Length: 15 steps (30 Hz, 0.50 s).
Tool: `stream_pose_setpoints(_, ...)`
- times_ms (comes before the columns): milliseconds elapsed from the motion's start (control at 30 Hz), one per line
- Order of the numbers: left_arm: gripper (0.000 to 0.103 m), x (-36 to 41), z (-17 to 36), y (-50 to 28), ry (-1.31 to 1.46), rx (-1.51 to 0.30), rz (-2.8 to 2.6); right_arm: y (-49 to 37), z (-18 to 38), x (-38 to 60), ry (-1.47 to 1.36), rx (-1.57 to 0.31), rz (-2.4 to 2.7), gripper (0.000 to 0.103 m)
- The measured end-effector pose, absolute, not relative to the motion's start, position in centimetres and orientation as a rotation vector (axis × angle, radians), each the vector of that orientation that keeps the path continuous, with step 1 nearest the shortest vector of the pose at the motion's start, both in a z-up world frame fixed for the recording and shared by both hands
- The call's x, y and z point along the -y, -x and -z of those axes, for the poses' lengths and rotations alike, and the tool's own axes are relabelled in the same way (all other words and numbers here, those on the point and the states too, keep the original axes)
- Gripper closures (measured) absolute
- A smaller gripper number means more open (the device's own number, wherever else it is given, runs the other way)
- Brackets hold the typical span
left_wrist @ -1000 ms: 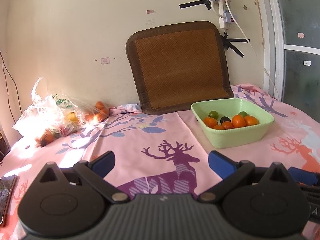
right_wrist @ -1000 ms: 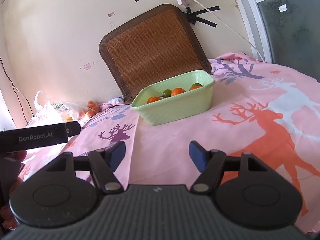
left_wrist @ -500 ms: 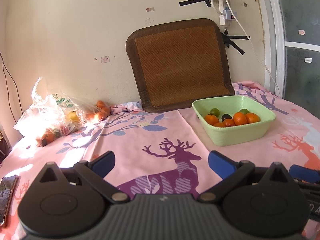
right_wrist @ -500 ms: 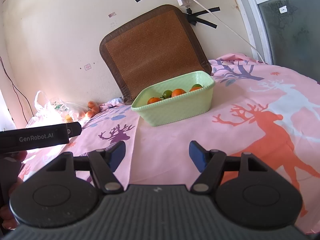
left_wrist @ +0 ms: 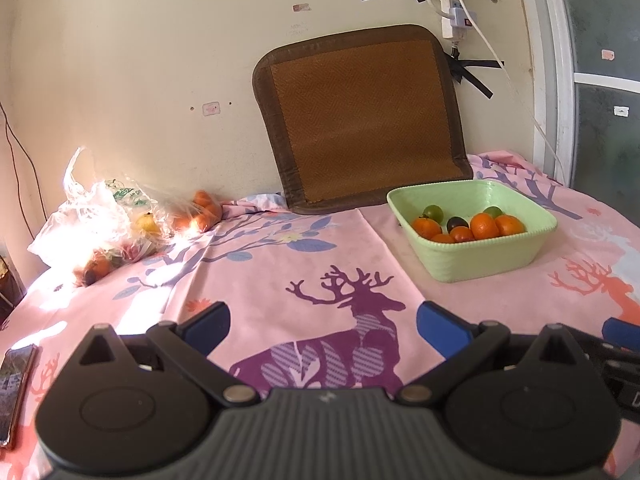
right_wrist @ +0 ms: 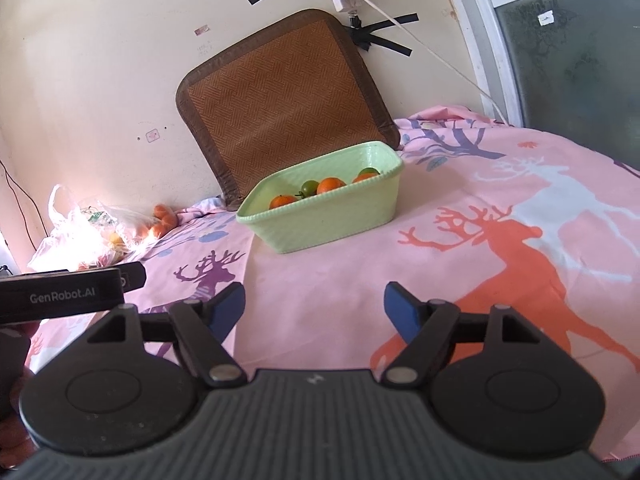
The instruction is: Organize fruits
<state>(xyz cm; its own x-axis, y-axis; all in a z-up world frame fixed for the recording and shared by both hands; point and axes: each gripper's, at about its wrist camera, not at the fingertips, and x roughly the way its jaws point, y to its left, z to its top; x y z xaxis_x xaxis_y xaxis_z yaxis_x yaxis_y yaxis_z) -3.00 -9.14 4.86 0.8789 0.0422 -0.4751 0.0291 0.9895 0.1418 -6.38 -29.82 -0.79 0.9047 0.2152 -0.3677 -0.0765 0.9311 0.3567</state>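
Observation:
A light green square basket stands on the pink deer-print cloth, right of centre, holding several oranges, green fruits and a dark one. It also shows in the right wrist view. A clear plastic bag with more fruit lies at the far left by the wall, with loose orange fruits beside it. My left gripper is open and empty, low over the cloth, well short of the basket. My right gripper is open and empty, in front of the basket.
A brown woven mat leans on the wall behind the basket. A phone lies at the cloth's left edge. A power strip and cable hang on the wall. A window frame stands at right.
Both grippers have hardly moved; the left wrist view has shifted slightly, so the basket sits a little higher and further right. Both stay open and empty.

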Motion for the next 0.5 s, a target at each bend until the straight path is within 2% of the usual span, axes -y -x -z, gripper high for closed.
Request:
stream_pose_setpoints(167,0.0,9.07,-5.01,2.92,-0.139,-0.505,-0.008,6.64,0.68,29.89,-0.334,-0.396,-0.143,0.017)
stream_pose_setpoints(500,0.0,9.01,-4.87,2.81,-0.125,-0.528,0.0,6.78,0.66,30.04,-0.334,-0.39,-0.126,0.017)
